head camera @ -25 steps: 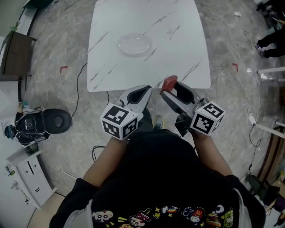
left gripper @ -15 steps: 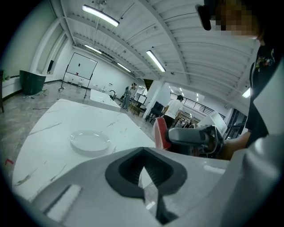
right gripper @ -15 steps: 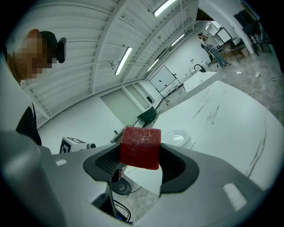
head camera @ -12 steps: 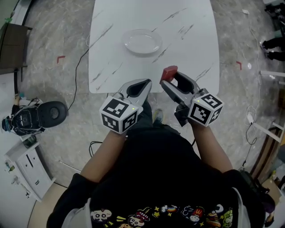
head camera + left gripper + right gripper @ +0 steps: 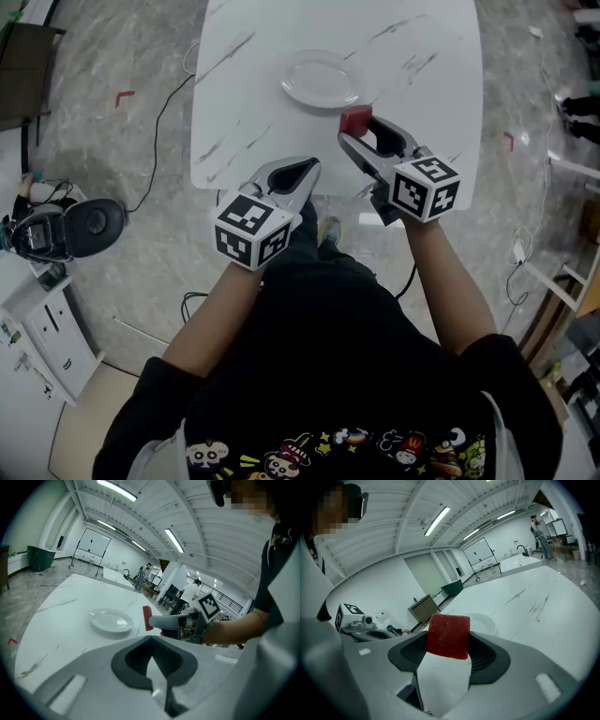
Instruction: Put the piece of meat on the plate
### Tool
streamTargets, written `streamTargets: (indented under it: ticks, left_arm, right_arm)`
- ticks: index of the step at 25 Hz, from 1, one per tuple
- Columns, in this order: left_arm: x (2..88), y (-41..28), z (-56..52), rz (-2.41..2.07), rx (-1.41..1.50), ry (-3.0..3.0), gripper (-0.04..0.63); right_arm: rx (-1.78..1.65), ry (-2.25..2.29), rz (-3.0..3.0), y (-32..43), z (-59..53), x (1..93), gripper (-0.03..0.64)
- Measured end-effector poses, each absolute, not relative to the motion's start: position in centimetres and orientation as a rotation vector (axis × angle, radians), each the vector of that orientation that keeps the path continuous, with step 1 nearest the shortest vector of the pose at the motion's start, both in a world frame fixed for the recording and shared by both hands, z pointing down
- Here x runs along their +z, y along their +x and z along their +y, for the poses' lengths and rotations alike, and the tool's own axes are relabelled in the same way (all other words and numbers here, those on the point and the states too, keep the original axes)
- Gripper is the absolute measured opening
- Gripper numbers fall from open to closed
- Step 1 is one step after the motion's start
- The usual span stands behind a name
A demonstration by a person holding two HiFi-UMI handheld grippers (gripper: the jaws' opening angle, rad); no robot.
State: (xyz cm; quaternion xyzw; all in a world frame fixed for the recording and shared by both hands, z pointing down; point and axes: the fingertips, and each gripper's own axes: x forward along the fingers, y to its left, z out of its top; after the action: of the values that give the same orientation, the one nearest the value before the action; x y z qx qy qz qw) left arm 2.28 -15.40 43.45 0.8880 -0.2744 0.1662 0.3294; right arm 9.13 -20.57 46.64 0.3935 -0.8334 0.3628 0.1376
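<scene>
The right hand-held gripper point(image 5: 356, 129) clamps the red piece of meat point(image 5: 448, 636) by 2 flat sides, beside the plate point(image 5: 321, 81) at upper center. The meat seems light, firm, maybe slick. The left hand-held gripper point(image 5: 302, 171) is closed and empty.

The piece of meat point(image 5: 449, 635) is a dull red, flat-faced block with rounded corners. It is clamped upright between the jaws of my right tool point(image 5: 357, 128), held above the near part of the white marbled tabletop point(image 5: 422, 56). The plate point(image 5: 321, 81) is round, white, shallow and bare. It lies flat just beyond the meat, to its left.
</scene>
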Motion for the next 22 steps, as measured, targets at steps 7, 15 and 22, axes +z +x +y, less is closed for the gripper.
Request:
streamTargets:
  ticks: [7, 15, 22]
  left_arm:
    - [44.5, 1.1, -15.3, -0.728, 0.414, 2.3, 0.0]
    - [46.5, -0.3, -18.0, -0.738, 0.371, 2.262, 0.0]
    - [45.8, -0.8, -19.0, -0.748, 0.334, 2.278, 0.0]
  right_arm:
    - [0.951, 1.093, -2.36, 8.1, -23.7, 49.5, 0.293]
    - [0.84, 0.973, -2.24, 6.8, -27.9, 53.3, 0.293]
    - [0.811, 0.88, -2.117, 6.1, -29.3, 55.1, 0.294]
